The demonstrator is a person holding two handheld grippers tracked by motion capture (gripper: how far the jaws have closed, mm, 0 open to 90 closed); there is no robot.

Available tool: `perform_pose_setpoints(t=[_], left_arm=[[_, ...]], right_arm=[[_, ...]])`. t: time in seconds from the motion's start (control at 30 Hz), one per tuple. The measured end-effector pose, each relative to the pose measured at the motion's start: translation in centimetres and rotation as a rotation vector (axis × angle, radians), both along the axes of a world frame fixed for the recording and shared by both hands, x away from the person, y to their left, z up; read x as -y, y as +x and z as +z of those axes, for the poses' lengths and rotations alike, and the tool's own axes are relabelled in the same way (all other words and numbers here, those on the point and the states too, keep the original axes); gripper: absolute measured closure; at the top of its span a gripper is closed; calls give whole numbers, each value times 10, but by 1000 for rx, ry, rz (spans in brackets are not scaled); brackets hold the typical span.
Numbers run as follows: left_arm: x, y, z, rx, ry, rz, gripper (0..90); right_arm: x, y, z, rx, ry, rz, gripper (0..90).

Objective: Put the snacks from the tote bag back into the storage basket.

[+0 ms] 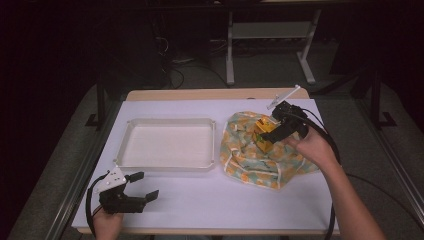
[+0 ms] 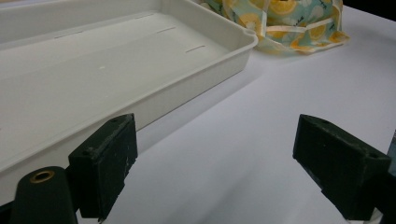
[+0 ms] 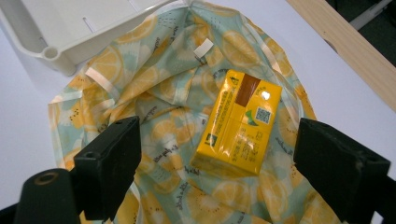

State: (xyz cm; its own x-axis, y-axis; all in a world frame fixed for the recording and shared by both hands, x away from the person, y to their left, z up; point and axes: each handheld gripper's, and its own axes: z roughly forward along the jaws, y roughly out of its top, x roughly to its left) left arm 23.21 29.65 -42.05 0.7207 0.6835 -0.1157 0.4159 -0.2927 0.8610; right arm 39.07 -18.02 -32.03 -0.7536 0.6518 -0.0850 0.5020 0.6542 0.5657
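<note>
The right gripper (image 3: 215, 163) was held wide open above a yellow carton (image 3: 240, 121) on the lemon-print cloth bag (image 3: 154, 93), nothing gripped; the left gripper (image 2: 212, 172) was likewise spread empty.

one yellow carton (image 3: 242, 122), one lemon-print cloth bag (image 1: 250, 155), one white tray (image 1: 169, 124), two grippers, one table (image 1: 225, 197)

Yellow carton (image 3: 240, 123), lemon-print cloth (image 3: 159, 84) — white tray (image 1: 170, 142)
</note>
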Motion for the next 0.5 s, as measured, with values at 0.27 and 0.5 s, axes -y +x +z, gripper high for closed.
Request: perform_pose_setpoints(t=[0.27, 0.5], left_arm=[[-2, 0, 0, 3, -14, 9, 134], [-1, -1, 1, 13, -11, 5, 134]], right_arm=[[-3, 12, -6, -31, 4, -29, 146], [-7, 20, -13, -42, -23, -77, 190]])
